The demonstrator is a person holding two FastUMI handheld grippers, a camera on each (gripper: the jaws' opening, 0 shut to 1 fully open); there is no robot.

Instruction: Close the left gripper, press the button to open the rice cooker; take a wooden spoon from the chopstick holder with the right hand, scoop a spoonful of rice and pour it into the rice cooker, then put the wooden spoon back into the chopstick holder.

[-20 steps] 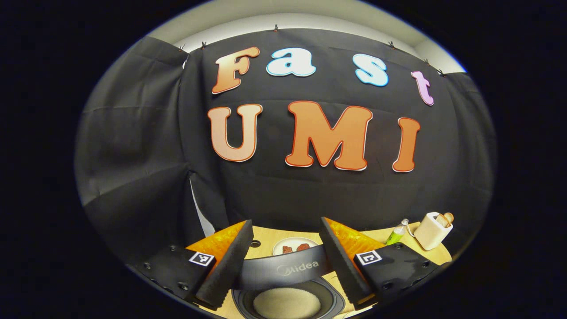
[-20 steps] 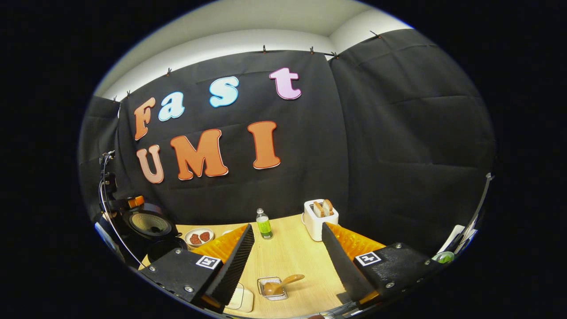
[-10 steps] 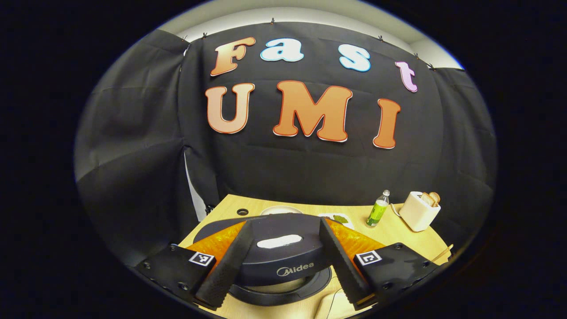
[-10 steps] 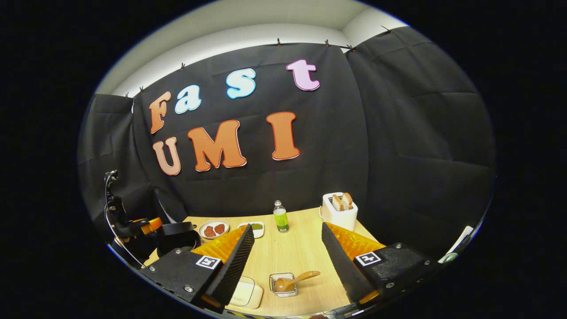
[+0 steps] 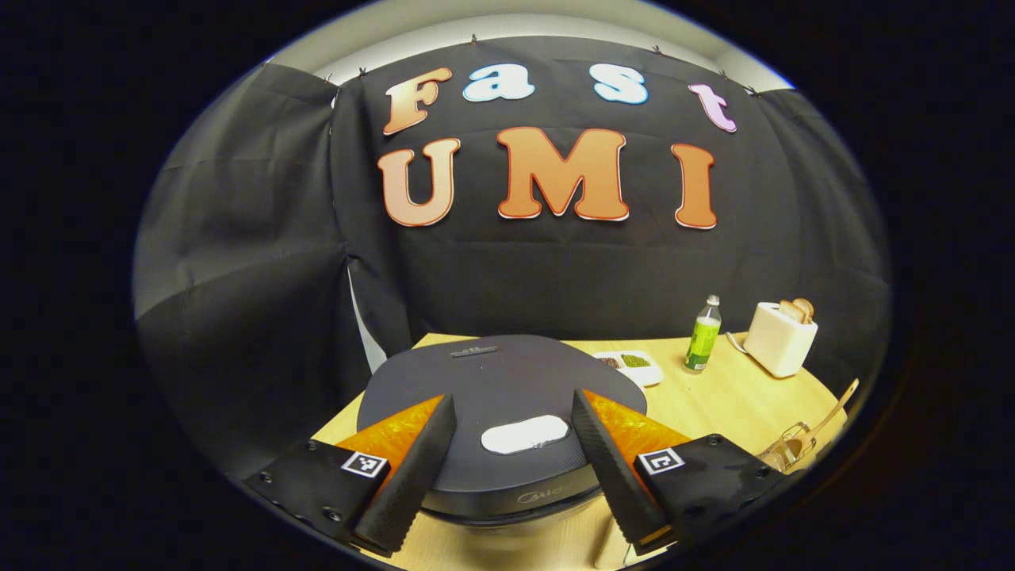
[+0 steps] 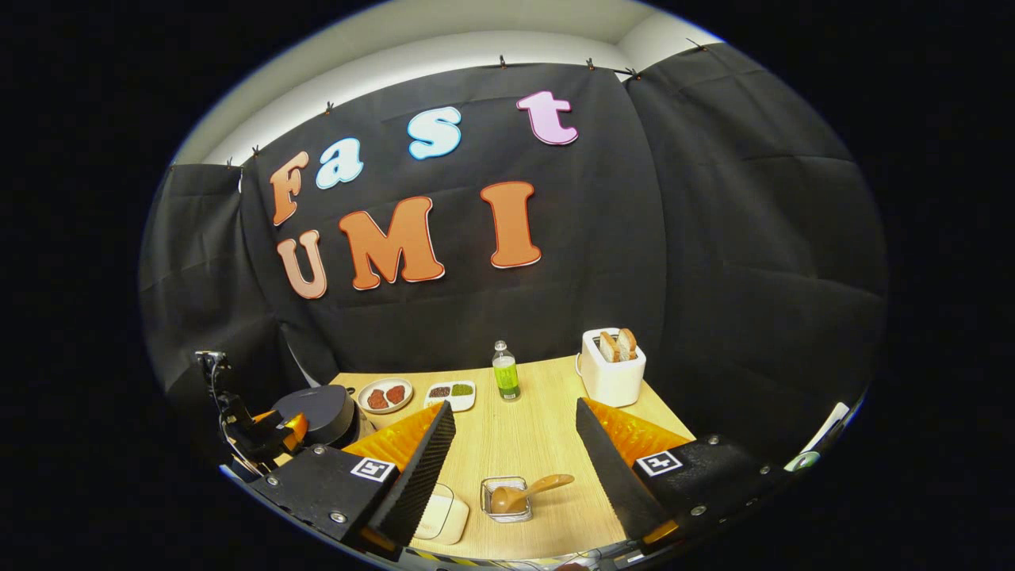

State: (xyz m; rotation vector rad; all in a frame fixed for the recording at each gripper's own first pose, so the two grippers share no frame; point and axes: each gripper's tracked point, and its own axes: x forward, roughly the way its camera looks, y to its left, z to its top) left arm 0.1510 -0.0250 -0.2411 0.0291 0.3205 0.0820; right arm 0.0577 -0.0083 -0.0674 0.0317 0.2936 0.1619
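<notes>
- Black cloth walls close in a pale wooden table [image 6: 523,444] that carries every item.
- One rice cooker [image 5: 499,396], dark and round, sits at the table's near left with its lid down; a pale oval button [image 5: 525,434] lies on the near part of the lid, so nothing inside it shows.
- One small clear chopstick holder [image 6: 506,500] stands near the front of the table, and one wooden spoon [image 6: 527,492] rests in it, bowl down and handle leaning out to the right.
- One white toaster [image 6: 610,369] stands at the far right with two slices of bread poking up from its slots.
- One round plate [image 6: 384,395] at the far left holds two reddish pieces; just right of it, one white two-part dish [image 6: 450,393] holds something dark in one half and something green in the other.
- One green bottle [image 6: 505,373] stands upright between that dish and the toaster.
- One flat white pad [image 6: 441,515] lies near the front edge, partly behind a finger of the right gripper.
- Left gripper [image 5: 515,468]: jaws spread wide and empty, hovering above the cooker lid with the button between the fingers, which seem clear of it.
- Right gripper [image 6: 515,464]: jaws spread wide and empty, held above the table with the spoon and its holder lying between the fingers, farther down.
- From the right gripper view, the left gripper appears beside the cooker at the far left.
</notes>
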